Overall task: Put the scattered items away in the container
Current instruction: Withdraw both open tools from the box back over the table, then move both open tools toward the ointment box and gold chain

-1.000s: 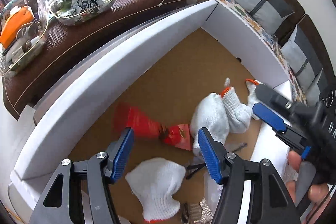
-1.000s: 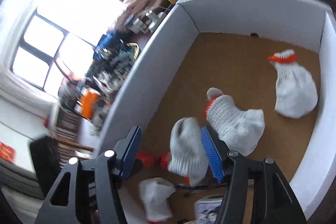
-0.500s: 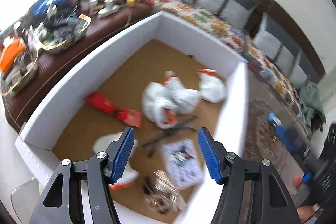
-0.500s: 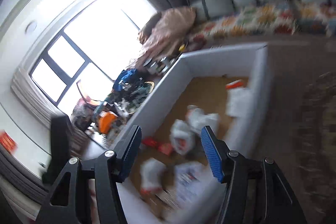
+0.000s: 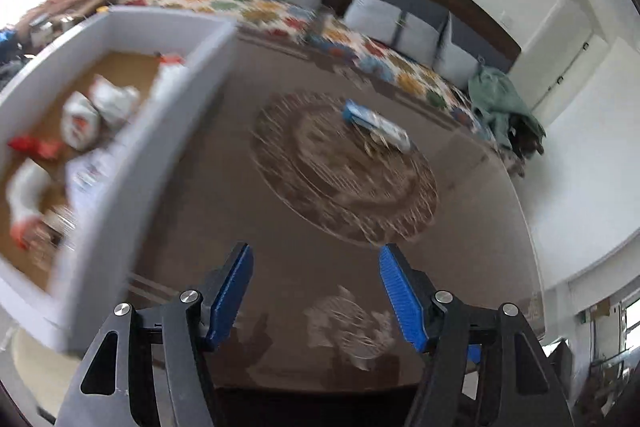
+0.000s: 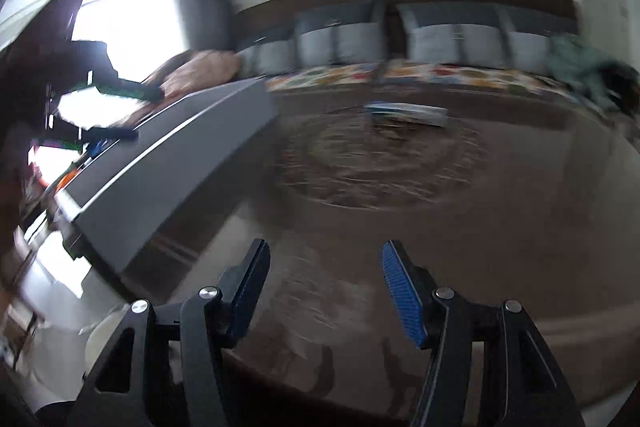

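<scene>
both claws, left gripper and right gripper, gape spread and empty. the flat blue-and-white packet lies far ahead on the brown patterned rug; the white-walled cardboard box sits ahead-left. motion blur risks a misjudged, glancing grab.

Left tongs and right tongs gape empty.

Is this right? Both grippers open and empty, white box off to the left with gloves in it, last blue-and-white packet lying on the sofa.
One error: the blue-and-white packet lies on the round rug, not the sofa, clear in the left wrist view. The left gripper and right gripper are open and empty, and the white box sits left, gloves inside.
</scene>
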Motion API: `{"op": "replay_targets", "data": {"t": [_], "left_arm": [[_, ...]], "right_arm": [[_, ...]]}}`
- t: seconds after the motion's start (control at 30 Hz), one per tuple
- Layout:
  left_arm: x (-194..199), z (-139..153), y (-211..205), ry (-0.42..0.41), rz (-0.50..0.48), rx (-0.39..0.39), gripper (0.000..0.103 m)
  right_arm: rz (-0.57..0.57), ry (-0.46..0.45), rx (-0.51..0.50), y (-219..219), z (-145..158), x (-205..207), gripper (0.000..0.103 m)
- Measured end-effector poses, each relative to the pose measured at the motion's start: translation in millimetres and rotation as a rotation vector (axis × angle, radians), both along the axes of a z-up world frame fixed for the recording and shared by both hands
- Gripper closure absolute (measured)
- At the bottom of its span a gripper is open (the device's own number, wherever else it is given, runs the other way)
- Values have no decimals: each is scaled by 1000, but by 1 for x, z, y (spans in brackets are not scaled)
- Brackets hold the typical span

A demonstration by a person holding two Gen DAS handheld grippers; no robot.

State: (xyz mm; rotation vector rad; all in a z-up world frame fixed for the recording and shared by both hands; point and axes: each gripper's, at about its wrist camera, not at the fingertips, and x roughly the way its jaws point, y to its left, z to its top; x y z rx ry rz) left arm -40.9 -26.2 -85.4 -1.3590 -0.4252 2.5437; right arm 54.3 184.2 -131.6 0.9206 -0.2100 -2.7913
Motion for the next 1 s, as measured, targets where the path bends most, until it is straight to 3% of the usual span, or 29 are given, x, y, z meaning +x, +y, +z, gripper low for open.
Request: {"op": "replay_targets", "data": {"t": [0.1,0.3,0.63,1.0], "left_arm": [[5,-34,39,-16,-43,-21,38],[17,-66,82,-10,-116,-96,38],[33,-76,81,53,-117,-168,38],[24,-97,64,-3,-78,-157,38]], "right_arm": [[-88,19,-48,21,6,4,43],[-194,30,-107,48,10,12,43],[-305,-95,-189,81,-15,10,43],[-308,-169,-160,82,-29,-1,43]]}}
